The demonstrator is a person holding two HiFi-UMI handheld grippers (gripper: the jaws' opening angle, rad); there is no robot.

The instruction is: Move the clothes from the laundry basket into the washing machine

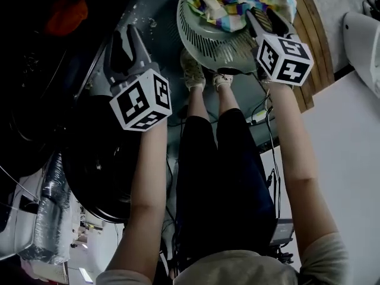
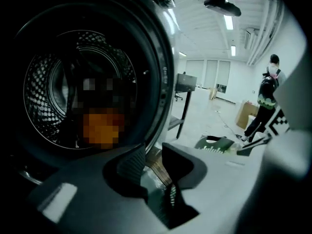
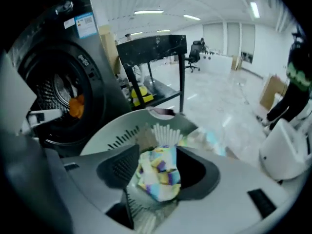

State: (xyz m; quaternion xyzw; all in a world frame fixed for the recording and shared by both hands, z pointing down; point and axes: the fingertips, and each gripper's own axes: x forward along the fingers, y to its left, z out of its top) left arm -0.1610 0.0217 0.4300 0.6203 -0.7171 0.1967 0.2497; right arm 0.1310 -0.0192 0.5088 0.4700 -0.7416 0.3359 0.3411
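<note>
Slippage is the main worry. The right gripper point(image 3: 157, 152) hangs over the laundry basket point(image 3: 112, 135) with its jaws spread wide. A pastel checked cloth point(image 3: 158, 177) sits in the gap, and neither pad seems to press on it. If the jaws close on just that raised fold, the rest could drag out, catch on the basket's slatted wall, or pull free partway to the washing machine point(image 3: 92, 82). A second garment could also come up tangled with it, since the head view shows more striped clothes heaped in the basket.

The left gripper point(image 2: 152, 152) is by the open drum point(image 2: 53, 82), jaws narrowed to a slit with nothing between them. It would have to open before it could help. An orange garment point(image 3: 76, 106) already lies inside the drum.

The cloth is bunched, so its shape is hard to read. Its long axis appears to run along the line the right gripper points, with the bulk of it towards the gripper and its far end towards the basket rim.
</note>
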